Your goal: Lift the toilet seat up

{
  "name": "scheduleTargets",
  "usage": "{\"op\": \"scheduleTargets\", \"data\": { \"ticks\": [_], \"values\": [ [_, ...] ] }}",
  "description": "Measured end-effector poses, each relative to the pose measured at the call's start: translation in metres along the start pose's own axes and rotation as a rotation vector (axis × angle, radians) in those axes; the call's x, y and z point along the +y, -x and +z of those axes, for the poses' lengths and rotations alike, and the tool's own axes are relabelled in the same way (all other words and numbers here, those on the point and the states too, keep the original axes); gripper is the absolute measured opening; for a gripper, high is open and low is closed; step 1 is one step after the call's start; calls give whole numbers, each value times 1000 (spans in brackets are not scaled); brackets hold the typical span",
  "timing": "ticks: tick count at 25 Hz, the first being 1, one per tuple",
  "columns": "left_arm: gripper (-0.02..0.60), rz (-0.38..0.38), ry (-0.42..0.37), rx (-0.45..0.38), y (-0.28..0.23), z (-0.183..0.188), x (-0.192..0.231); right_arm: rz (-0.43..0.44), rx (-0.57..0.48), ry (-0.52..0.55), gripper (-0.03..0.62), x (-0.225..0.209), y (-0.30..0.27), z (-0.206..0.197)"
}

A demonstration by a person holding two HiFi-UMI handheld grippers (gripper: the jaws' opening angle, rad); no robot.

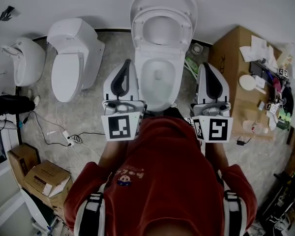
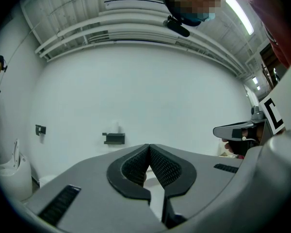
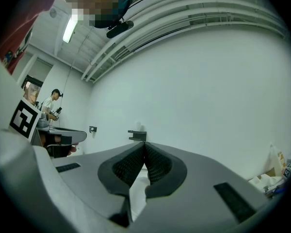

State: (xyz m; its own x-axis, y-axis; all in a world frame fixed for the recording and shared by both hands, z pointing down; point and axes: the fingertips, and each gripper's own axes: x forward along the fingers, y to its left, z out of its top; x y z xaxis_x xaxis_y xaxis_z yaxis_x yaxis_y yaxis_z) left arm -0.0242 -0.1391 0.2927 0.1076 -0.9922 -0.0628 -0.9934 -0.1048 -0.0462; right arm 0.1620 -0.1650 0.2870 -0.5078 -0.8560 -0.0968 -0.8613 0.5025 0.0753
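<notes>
toilet (image 1: 143, 85): white, on the floor straight ahead of me, between my two tools.
toilet seat (image 1: 139, 33): glossy white ring, seemingly already tipped up against the lid at the wall. i judge it stiff, light, slippery plastic hinged at the back; best hooked under the front rim.
left hand-held gripper (image 1: 129, 63): jaws together, nothing in them.
right hand-held gripper (image 1: 205, 66): pads meeting, empty.
</notes>
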Motion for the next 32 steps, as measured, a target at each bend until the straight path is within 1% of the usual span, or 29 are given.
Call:
{"op": "scheduleTargets", "data": {
  "ticks": [2,5,7,15,19,23,27,32],
  "values": [
    [12,1,-3,0,0,0,1,1,4,-3,12,0,0,-1],
    [12,-8,-32,10,1,-5,2,1,7,-7,12,-1,0,-1],
    [12,-8,-37,10,1,-5,2,-1,7,-5,12,-2,0,-1],
    [12,-5,-21,4,4,-4,2,1,17,13,12,1,1,-2],
    [12,-9,-29,5,6,-5,1,5,21,23,12,2,2,-1],
    [12,1,4,-2,5,-1,1,9,22,33,13,3,2,-1],
    [12,-4,-10,-3,7,-2,0,16,23,40,12,4,2,-1],
    [12,-1,3,-1,7,0,-2,24,26,45,12,6,2,-1]
  ]
}}
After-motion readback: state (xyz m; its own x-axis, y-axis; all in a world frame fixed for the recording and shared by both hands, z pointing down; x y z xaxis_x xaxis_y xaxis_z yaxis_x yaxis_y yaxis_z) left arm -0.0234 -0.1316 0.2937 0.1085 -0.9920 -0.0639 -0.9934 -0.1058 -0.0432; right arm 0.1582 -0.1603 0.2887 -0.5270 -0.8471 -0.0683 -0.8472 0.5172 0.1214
